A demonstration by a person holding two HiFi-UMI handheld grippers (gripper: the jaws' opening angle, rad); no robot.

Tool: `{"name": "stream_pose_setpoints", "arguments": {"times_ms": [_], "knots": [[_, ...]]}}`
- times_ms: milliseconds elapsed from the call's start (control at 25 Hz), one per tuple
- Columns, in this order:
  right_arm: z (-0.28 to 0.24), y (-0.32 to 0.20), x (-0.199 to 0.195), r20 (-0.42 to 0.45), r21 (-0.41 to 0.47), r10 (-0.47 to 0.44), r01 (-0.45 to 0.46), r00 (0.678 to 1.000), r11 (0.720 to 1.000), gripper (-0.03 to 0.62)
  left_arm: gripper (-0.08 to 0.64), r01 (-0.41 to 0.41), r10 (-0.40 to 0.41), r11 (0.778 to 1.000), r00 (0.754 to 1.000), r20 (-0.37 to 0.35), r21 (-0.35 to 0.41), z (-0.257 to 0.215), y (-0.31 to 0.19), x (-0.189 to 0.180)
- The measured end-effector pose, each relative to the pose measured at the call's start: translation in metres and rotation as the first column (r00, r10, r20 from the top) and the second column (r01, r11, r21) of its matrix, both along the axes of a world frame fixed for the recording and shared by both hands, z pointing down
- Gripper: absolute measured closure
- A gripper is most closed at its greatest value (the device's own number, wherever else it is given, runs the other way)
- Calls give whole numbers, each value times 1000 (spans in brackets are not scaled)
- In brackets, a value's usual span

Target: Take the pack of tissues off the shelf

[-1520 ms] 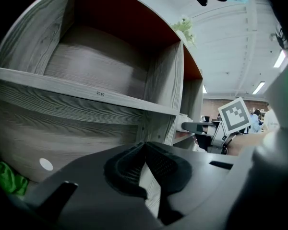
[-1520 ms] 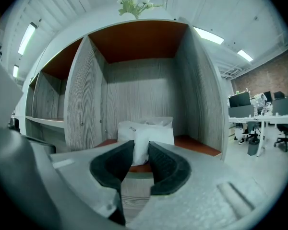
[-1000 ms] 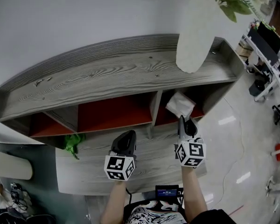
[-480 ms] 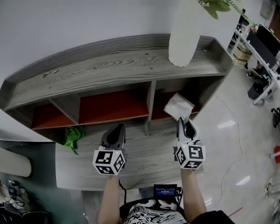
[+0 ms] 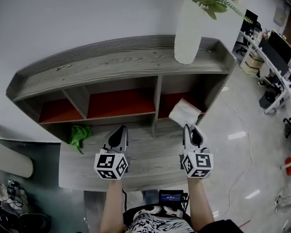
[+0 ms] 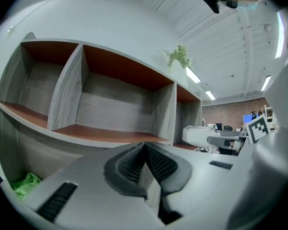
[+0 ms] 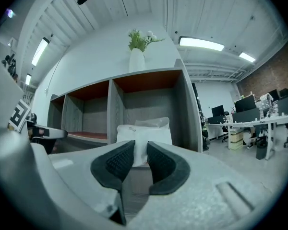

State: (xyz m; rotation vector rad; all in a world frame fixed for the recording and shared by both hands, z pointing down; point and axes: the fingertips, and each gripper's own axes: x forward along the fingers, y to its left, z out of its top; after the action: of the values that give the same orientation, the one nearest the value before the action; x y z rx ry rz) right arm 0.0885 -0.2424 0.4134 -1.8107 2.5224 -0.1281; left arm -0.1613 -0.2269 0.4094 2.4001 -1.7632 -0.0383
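Note:
The pack of tissues [image 5: 184, 112] is a white plastic-wrapped block. My right gripper [image 5: 188, 126] is shut on its near end and holds it level in front of the shelf's right compartment [image 5: 172, 102]. In the right gripper view the pack [image 7: 145, 130] stands out beyond the pads [image 7: 116, 163], with the compartment behind it. My left gripper [image 5: 120, 131] is shut with nothing in it and hangs before the middle compartment [image 5: 120, 102]. In the left gripper view its jaws [image 6: 145, 146] meet at the tips.
The grey wooden shelf [image 5: 111, 67] has red-backed compartments and a lower ledge [image 5: 150, 152]. A white vase [image 5: 188, 30] with green plants stands on its top right. Something green [image 5: 79, 135] lies on the lower left. Desks and chairs [image 5: 276, 52] stand at the right.
Both grippers have drawn back a little from the shelf, and the left one has shifted left. The pack has come along in the right gripper.

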Motion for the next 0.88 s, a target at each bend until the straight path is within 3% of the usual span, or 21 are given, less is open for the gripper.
{"name": "stream_pose_setpoints", "arguments": {"times_ms": [880], "knots": [[1, 48, 6, -2, 8, -51, 51, 999, 999, 506, 552, 21, -21, 999, 1000, 1, 25, -9, 43, 10]]}}
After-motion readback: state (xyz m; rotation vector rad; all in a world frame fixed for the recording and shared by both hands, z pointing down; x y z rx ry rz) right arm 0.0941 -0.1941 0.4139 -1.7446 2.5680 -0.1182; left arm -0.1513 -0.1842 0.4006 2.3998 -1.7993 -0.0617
